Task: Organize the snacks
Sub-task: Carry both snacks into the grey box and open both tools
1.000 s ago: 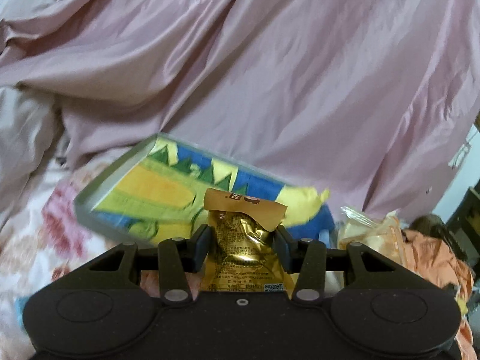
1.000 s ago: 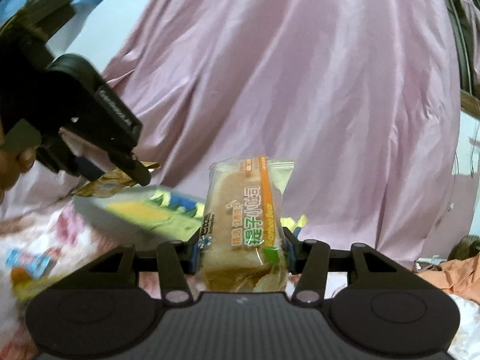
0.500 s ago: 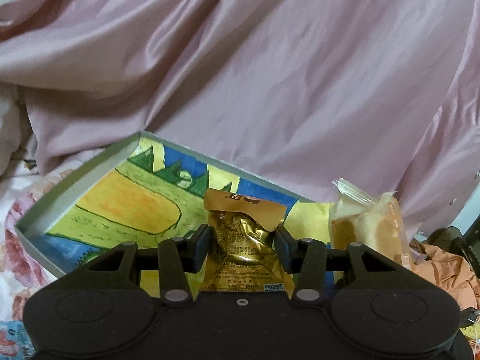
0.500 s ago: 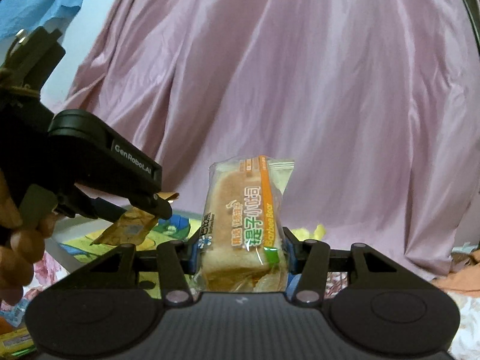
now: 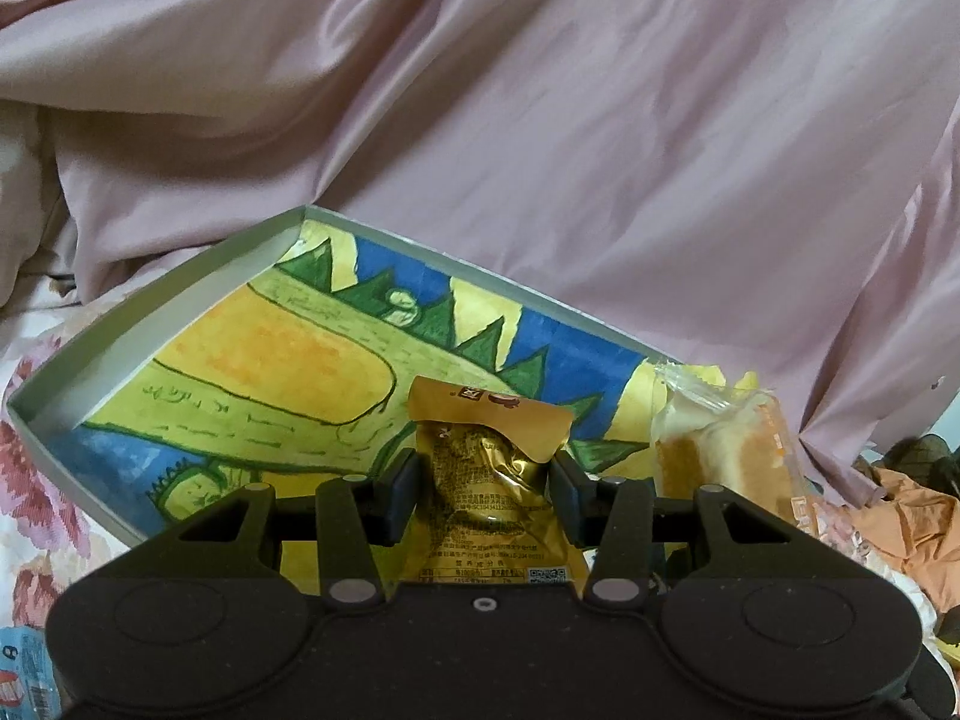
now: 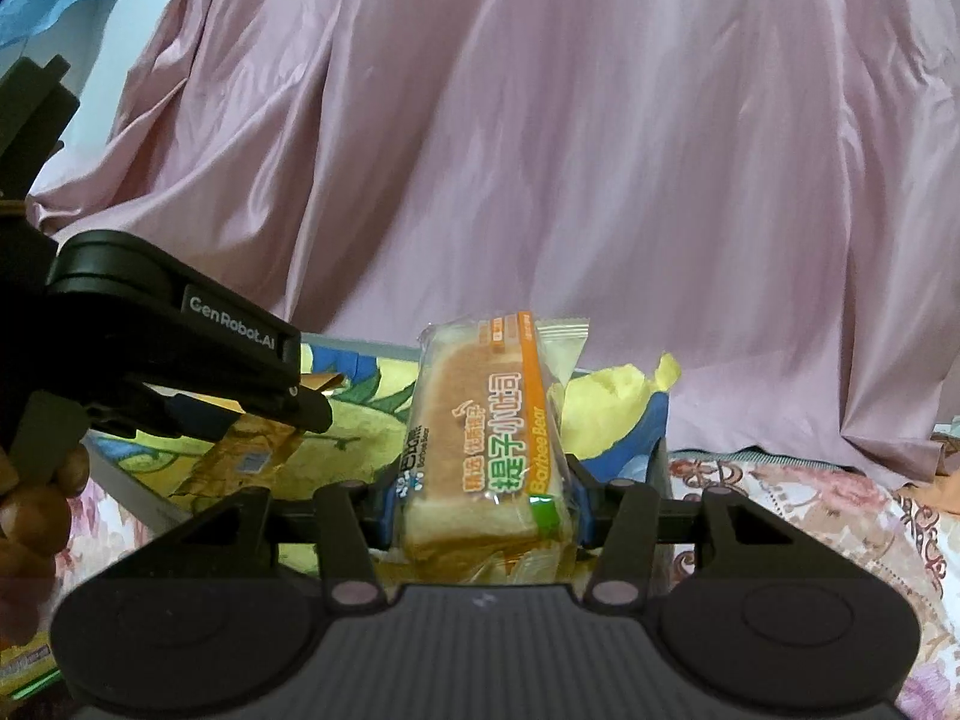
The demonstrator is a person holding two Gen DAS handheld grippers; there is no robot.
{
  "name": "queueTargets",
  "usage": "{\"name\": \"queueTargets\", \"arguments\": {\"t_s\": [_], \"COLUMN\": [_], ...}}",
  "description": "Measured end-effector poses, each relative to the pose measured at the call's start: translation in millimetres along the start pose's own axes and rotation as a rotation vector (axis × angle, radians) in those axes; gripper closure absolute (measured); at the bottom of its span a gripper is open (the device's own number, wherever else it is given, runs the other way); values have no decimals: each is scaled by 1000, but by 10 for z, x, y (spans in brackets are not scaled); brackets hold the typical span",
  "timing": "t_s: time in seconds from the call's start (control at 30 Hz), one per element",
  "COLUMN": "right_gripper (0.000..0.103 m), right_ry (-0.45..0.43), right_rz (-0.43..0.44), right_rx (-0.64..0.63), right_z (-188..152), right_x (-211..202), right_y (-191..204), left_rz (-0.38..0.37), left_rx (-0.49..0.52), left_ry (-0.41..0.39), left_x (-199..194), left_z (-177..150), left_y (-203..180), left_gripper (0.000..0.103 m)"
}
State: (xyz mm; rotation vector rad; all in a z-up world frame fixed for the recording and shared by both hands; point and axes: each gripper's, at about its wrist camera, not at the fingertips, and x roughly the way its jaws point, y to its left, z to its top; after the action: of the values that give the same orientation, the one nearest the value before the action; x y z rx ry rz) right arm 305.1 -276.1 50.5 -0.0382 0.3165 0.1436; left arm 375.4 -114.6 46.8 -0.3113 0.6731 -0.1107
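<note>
While both of my grippers hang over the bed, each one carries a snack. In the left wrist view, my left gripper (image 5: 483, 495) has its fingers (image 5: 399, 495) pinching a gold foil packet (image 5: 489, 480), which stands upright between them with its crimped top folded over. Beyond it lies a shallow box (image 5: 150, 306) with grey walls and a bright floor painted in yellow, green and blue; it sits tilted on the flowered bedsheet (image 5: 36, 468), and the packet shows against its near half. At the right edge of the same view I can see the bread packet (image 5: 720, 450), held just beside the box's right end.

In the right wrist view, my right gripper (image 6: 480, 504) has its fingers (image 6: 384, 507) pressed against the sides of that bread packet (image 6: 480, 438), a clear wrapper with an orange stripe and green lettering around a slice of toast. It stands upright and hides the middle of the box (image 6: 132, 498) behind it. To the left in this view the left gripper (image 6: 258, 420) reaches in over the box with the gold foil packet (image 6: 246, 459) hanging under its fingers, and a hand (image 6: 30, 516) grips its handle at the frame's edge. A crumpled yellow and blue paper (image 6: 612, 408) rises at the box's right end. A pink satin cloth (image 6: 540, 150) drapes across the whole background. I cannot tell whether either snack touches the box floor.
</note>
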Motion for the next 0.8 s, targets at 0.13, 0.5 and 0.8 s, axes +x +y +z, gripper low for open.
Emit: {"name": "queueTargets", "arguments": {"t_s": [0.13,0.5,0.8], "right_gripper": [48,30,5], "right_ry": [2,-46,-152], "right_rz": [1,-10,-41], "right_rx": [-3,-13,-23], "right_z": [16,83,191], "right_x": [11,-183,-724], "right_y": [8,13,29], "left_rz": [1,-1,-8], "left_rx": [-8,-17,-13], "left_ry": [16,8,-110], "left_x": [14,-140,-714], "left_z": [-10,-9,-120], "left_y": [29,46,156], "left_gripper": [54,29,3]}}
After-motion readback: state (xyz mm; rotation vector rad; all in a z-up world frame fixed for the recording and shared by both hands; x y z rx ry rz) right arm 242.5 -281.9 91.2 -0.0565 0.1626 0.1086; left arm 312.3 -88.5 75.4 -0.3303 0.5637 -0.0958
